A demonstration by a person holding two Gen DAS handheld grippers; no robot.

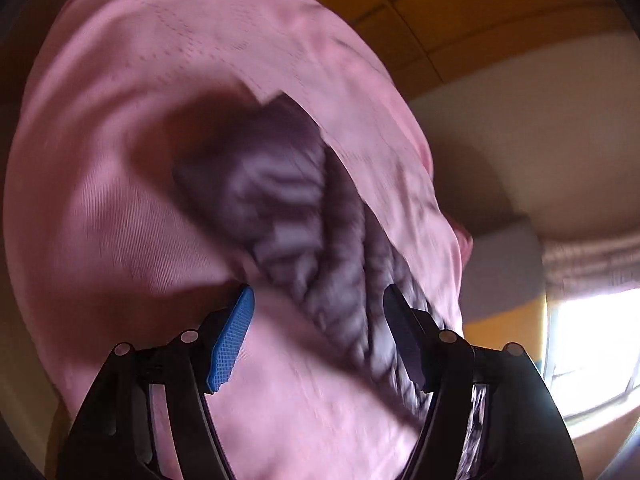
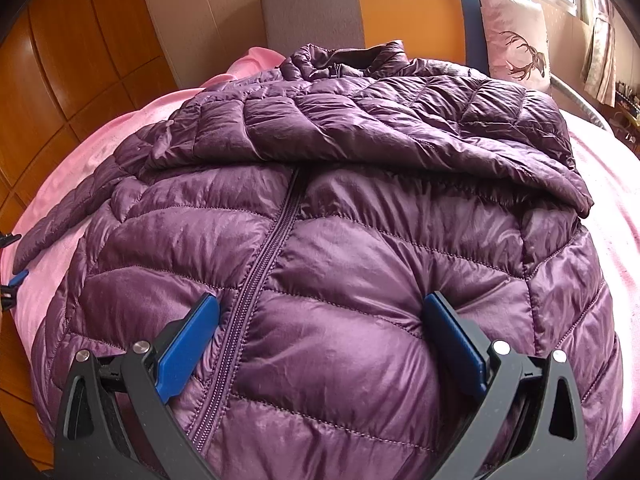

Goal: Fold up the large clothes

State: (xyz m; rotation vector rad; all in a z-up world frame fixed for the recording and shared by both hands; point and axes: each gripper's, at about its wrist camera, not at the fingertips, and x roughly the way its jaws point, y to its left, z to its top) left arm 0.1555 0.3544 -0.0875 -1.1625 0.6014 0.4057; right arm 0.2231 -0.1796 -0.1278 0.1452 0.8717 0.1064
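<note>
A purple quilted down jacket (image 2: 340,240) lies zip-up on a pink bedsheet (image 2: 608,208), collar toward the headboard. One sleeve (image 2: 400,132) is folded across its chest; the other sleeve (image 2: 60,220) trails off to the left. My right gripper (image 2: 326,320) stands wide, fingertips pushed into the puffy lower front on either side of the zip. In the blurred left wrist view, my left gripper (image 1: 320,320) is open over the sheet (image 1: 120,200), and the purple sleeve (image 1: 288,208) runs between its fingers without being pinched. Its tip also shows at the left edge (image 2: 14,276) of the right wrist view.
A grey, orange and blue headboard (image 2: 360,12) stands behind the bed. A pink pillow with a deer print (image 2: 516,32) leans on it at the right. Wooden wardrobe panels (image 2: 72,40) run along the left. A bright window with curtains (image 2: 600,52) is at the far right.
</note>
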